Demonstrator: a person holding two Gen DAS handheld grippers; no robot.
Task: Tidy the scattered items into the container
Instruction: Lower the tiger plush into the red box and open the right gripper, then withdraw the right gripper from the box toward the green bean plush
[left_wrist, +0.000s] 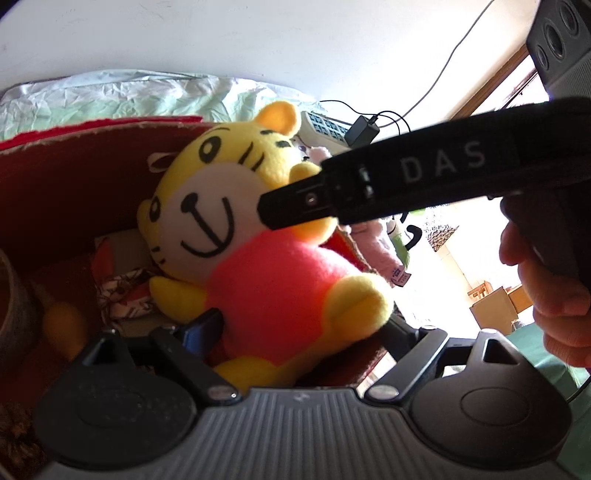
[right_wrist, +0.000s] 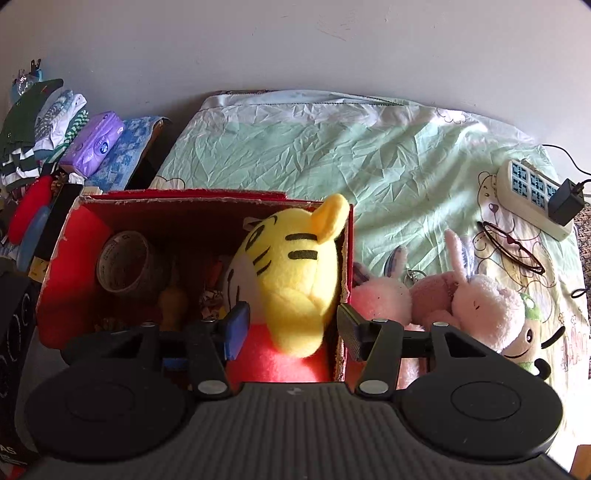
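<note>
A yellow tiger plush (left_wrist: 240, 221) in a pink shirt sits in the red cardboard box (left_wrist: 74, 177). My left gripper (left_wrist: 299, 332) has its fingers on both sides of the plush's pink body. In the right wrist view the tiger plush (right_wrist: 291, 280) leans against the right wall of the box (right_wrist: 74, 280). My right gripper (right_wrist: 291, 332) is open around the plush's head; its right finger (right_wrist: 351, 332) is outside the box wall. The right gripper's finger (left_wrist: 295, 203) crosses the left wrist view, against the tiger's cheek.
The box holds a tape roll (right_wrist: 123, 266) and small items. Pink rabbit plushes (right_wrist: 476, 310) and a green-capped plush (right_wrist: 524, 332) lie right of the box on the green sheet (right_wrist: 332, 147). Glasses (right_wrist: 513, 247), a power strip (right_wrist: 532, 195) and folded clothes (right_wrist: 48, 125) lie around.
</note>
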